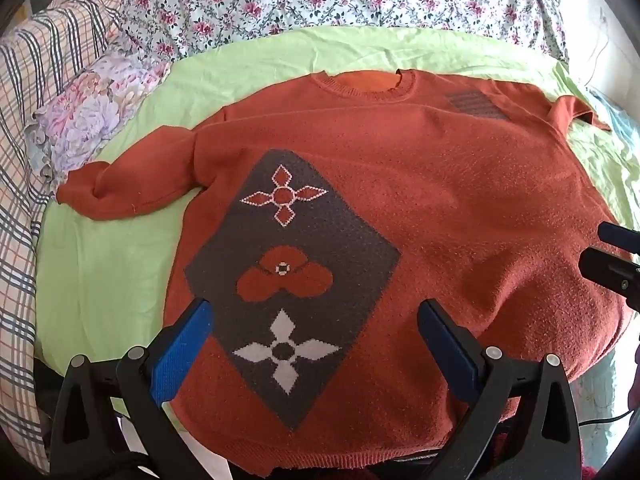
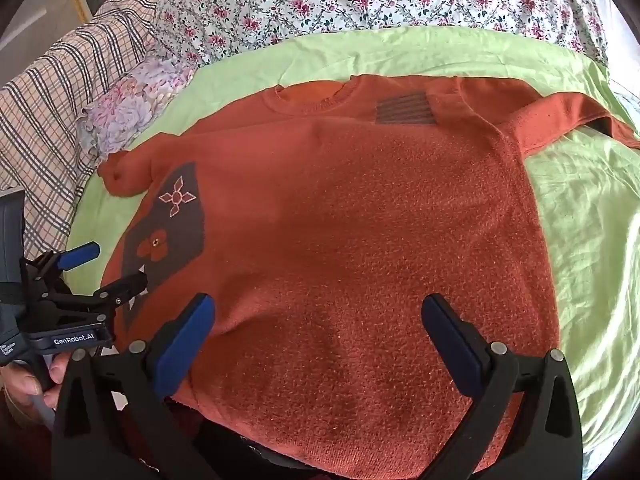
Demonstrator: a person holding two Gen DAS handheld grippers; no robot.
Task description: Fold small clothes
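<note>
Holding both tools above the bed, you have nothing gripped.
Left gripper (image 1: pixel 314 316): jaws spread fully wide and empty; your blue pads hover over the sweater's lower front.
Sweater (image 1: pixel 440 208): orange knit, lying flat and face up just ahead of and beneath both grippers, collar at the far end.
Diamond patch (image 1: pixel 288 272): grey, with flower motifs, between and ahead of your left fingers.
Right gripper (image 2: pixel 318 314): jaws fully wide, empty, above the plain orange hem area.
Sheet (image 2: pixel 580 208): green, under the sweater, bare to your right gripper's right.
</note>
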